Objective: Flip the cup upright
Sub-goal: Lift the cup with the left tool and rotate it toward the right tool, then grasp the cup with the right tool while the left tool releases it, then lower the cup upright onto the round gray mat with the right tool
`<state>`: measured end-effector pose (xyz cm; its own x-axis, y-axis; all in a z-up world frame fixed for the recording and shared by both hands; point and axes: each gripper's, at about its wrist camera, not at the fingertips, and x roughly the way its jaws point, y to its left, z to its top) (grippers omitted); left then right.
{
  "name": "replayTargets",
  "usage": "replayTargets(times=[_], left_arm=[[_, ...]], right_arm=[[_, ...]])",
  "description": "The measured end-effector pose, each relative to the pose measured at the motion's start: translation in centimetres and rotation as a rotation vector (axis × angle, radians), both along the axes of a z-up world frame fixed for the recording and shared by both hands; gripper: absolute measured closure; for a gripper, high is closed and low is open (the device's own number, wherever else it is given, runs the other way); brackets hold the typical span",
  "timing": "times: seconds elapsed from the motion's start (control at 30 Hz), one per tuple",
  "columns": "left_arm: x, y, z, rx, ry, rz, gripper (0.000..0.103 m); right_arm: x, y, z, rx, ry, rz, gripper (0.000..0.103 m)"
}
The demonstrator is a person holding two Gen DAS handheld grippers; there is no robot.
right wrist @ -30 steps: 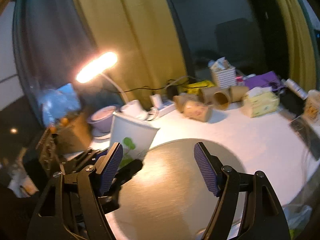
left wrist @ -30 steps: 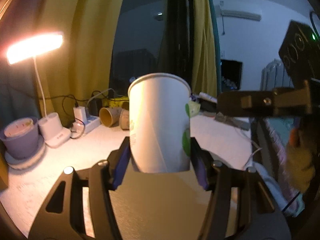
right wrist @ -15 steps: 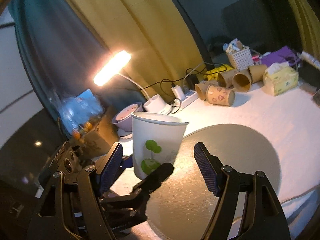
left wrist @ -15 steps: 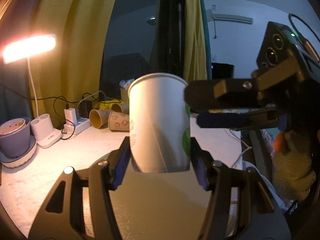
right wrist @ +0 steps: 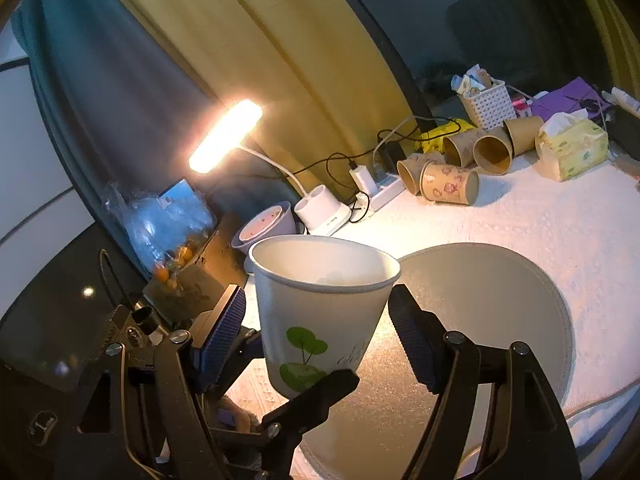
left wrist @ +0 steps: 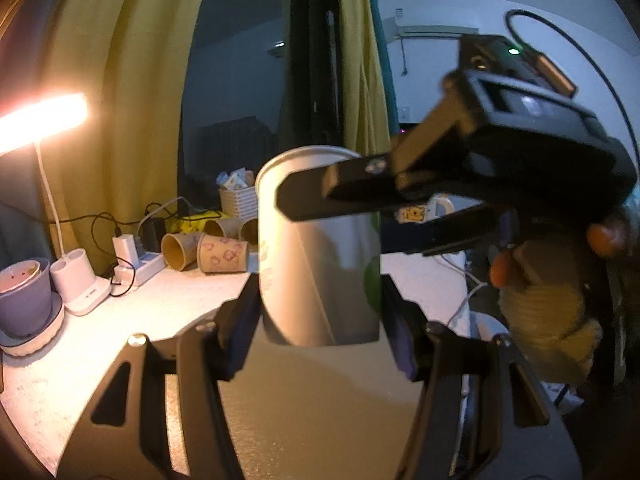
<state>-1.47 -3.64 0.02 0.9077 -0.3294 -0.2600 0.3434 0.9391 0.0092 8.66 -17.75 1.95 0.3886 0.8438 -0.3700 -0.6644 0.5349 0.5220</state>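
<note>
Your left gripper [left wrist: 320,316] is clamped on the base of the white paper cup [right wrist: 320,304], holding it upright, mouth up, above the round grey mat [right wrist: 492,312] on the white textured tabletop [right wrist: 560,224]. Your right gripper [right wrist: 316,340] stands spread wide around the cup, pads apart from its walls. Along the tabletop's far edge, before the yellow curtain [right wrist: 304,60], a lit desk lamp [right wrist: 226,136], a power strip [right wrist: 384,190], tipped brown paper cups [right wrist: 452,182], a white basket [right wrist: 488,104] and a tissue pack [right wrist: 572,148] crowd together.
</note>
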Motion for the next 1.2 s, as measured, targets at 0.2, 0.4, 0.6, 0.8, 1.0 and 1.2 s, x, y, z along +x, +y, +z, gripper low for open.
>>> replayTargets(times=[0.2,0.4,0.6,0.8,1.0,1.2], left_arm=[[-0.1,-0.3,-0.1,0.002,0.011,-0.019,0.045],[0.6,0.0,-0.3,-0.019,0.055,-0.018,0.04],[1.6,0.5,-0.7,-0.049,0.103,-0.009,0.028],[2.7,1.7,-1.5,-0.08,0.176,0.059,0.028],[4.4,3.9,-2.4,-0.113,0.255,0.202,0.028],[5.8,7.3,-3.7,-0.188,0.354,0.377,0.028]], right_arm=[[0.5,0.3,0.1,-0.008,0.004,0.01,0.026],[0.6,0.8,0.1,-0.038,-0.021,0.006,0.032],[1.3,0.9,0.5,-0.069,-0.069,-0.04,0.032],[2.4,0.4,0.6,-0.121,-0.155,-0.154,0.032],[3.8,0.9,-1.4,-0.23,-0.214,-0.259,0.032],[4.7,3.3,-3.6,-0.34,-0.251,-0.266,0.032]])
